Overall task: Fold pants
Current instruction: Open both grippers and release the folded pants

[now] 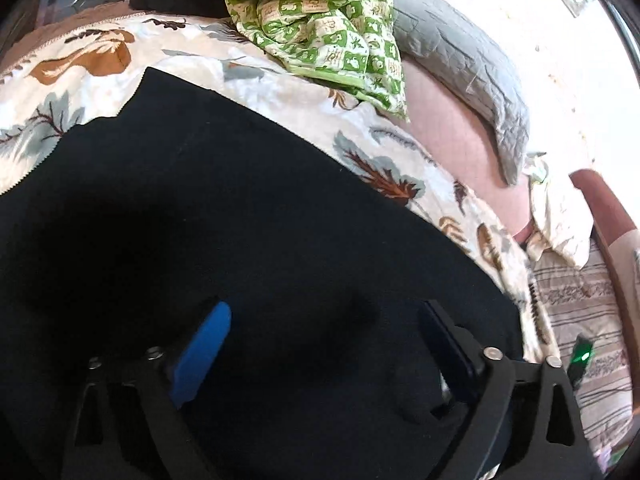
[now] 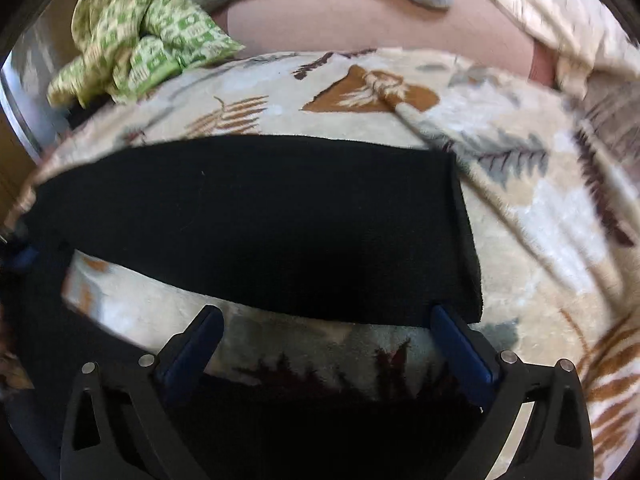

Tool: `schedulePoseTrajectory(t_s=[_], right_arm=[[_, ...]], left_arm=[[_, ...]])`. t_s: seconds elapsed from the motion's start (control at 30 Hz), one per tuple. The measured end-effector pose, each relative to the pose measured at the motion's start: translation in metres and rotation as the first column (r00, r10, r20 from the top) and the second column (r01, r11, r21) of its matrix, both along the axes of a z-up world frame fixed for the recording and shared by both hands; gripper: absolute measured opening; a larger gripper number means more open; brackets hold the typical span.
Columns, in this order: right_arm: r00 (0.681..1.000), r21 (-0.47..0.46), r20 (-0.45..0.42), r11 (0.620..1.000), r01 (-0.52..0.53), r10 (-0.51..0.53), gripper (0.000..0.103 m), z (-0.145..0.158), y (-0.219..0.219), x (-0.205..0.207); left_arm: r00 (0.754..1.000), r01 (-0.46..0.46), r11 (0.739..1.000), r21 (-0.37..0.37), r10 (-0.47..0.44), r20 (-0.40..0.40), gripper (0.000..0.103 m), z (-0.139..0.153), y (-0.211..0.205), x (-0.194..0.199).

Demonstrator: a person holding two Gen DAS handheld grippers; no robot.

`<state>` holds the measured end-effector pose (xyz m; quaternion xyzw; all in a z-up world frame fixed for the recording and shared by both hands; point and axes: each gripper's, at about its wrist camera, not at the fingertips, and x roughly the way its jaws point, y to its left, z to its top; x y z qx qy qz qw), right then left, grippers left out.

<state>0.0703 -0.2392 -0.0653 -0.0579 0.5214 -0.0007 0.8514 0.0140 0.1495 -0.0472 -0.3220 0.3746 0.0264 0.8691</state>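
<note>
Black pants flat on the leaf-print blanket of the bed, green quilt bunched at 12 o'clock beyond them; left tool wide over the dark cloth, gripping nothing; right tool wide at the pants' near edge, empty.

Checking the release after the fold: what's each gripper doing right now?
Left gripper: open, over the pants, holding nothing.
Right gripper: open, empty, at the pants' edge.
</note>
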Motion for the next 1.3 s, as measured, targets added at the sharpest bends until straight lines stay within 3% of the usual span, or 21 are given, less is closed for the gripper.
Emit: schedulePoseTrajectory(t_s=[0.1, 0.33, 0.57, 0.97, 1.3], right_arm=[[1.000, 0.027, 0.015, 1.000, 0.014, -0.014, 0.103, 0.001, -0.004, -0.004], [1.000, 0.005, 0.012, 1.000, 0.007, -0.007, 0.103, -0.003, -0.004, -0.005], [1.000, -0.005, 0.015, 1.000, 0.004, -0.004, 0.102, -0.003, -0.002, -0.005], [1.000, -0.020, 0.018, 1.000, -0.005, 0.005, 0.102, -0.005, -0.001, -0.005], [0.999, -0.012, 0.032, 1.000, -0.010, 0.010, 0.102, -0.006, -0.002, -0.006]], left_arm=[[1.000, -0.013, 1.000, -0.008, 0.013, 0.012, 0.102, -0.003, -0.003, 0.007], [0.999, -0.011, 0.993, 0.121, 0.016, -0.042, 0.102, 0.000, -0.022, 0.015], [0.996, 0.007, 0.984, 0.178, 0.008, -0.084, 0.102, 0.005, -0.037, 0.026], [0.980, 0.066, 0.944, 0.323, 0.000, -0.200, 0.102, 0.003, -0.065, 0.056], [0.979, 0.069, 0.942, 0.327, 0.000, -0.206, 0.102, 0.000, -0.067, 0.062]])
